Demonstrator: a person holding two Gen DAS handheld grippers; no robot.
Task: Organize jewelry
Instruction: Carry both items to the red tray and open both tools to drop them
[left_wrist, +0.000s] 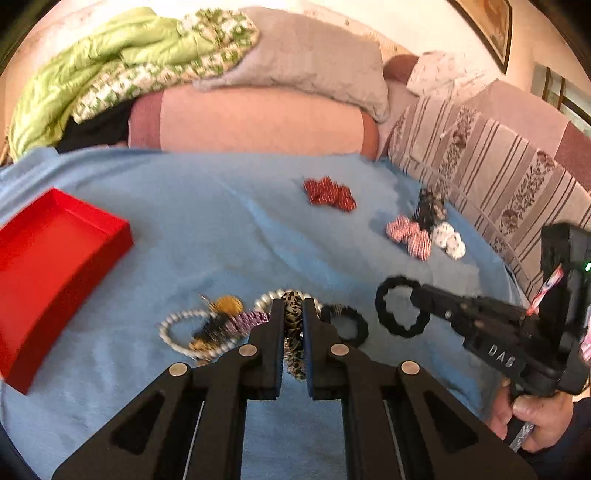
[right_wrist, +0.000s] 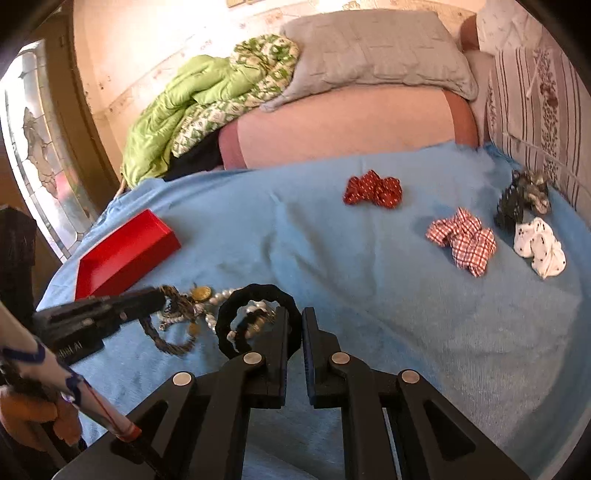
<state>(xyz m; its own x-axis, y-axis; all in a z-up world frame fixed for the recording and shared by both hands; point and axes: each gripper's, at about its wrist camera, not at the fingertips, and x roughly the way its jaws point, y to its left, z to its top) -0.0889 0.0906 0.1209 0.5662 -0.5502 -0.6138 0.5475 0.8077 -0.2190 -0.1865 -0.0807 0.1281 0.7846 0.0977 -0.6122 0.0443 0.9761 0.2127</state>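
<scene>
My left gripper (left_wrist: 293, 314) is shut on a leopard-print band (left_wrist: 293, 334), just above a pile of jewelry (left_wrist: 218, 325) with pearl strands, a gold coin pendant and a purple piece on the blue blanket. A second black ring (left_wrist: 347, 323) lies by the pile. My right gripper (right_wrist: 293, 321) is shut on a black scalloped ring (right_wrist: 255, 317) and holds it off the blanket; it also shows in the left wrist view (left_wrist: 400, 306). The red tray (left_wrist: 55, 266) lies open and empty at the left, also in the right wrist view (right_wrist: 125, 253).
Fabric scrunchies lie farther back: a red dotted one (right_wrist: 373, 190), a red checked one (right_wrist: 463, 240), a white spotted one (right_wrist: 541, 247) and a dark one with a black clip (right_wrist: 522, 197). Pillows, a green quilt (right_wrist: 192, 107) and a striped cushion (left_wrist: 480, 162) border the blanket.
</scene>
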